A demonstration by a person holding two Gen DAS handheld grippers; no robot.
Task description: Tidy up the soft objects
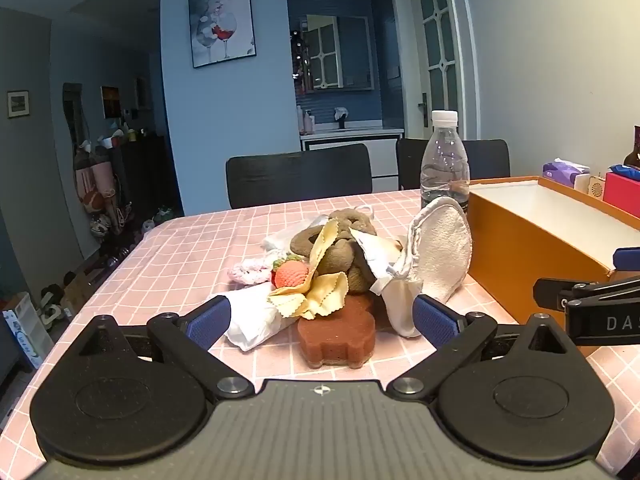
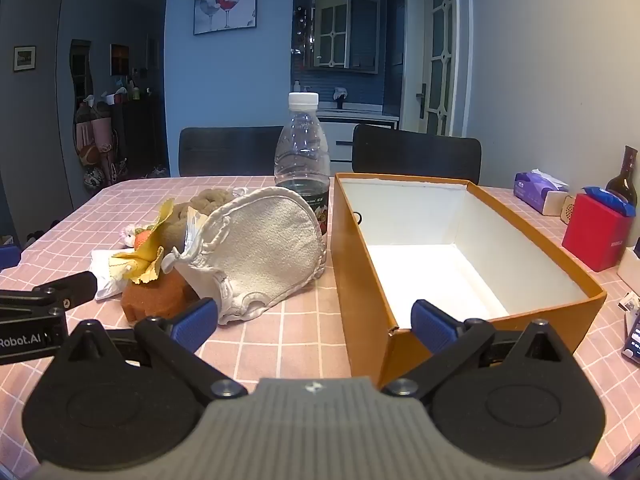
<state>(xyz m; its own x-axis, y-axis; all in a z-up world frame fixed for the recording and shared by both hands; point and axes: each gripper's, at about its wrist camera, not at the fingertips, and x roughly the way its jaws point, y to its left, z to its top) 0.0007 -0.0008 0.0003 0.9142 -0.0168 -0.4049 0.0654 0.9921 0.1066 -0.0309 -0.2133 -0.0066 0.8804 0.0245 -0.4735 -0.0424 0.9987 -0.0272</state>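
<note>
A heap of soft things lies on the pink checked tablecloth: a brown sponge at the front, a yellow cloth, an orange knitted strawberry, a brown plush toy, a white mitt and a white cloth. My left gripper stands open just before the sponge, nothing between its fingers. My right gripper is open too, over the near left corner of the empty orange box. The mitt leans beside that box.
A clear water bottle stands behind the heap, next to the box. Two dark chairs sit at the far table edge. At the right are a tissue pack, a red box and a dark bottle.
</note>
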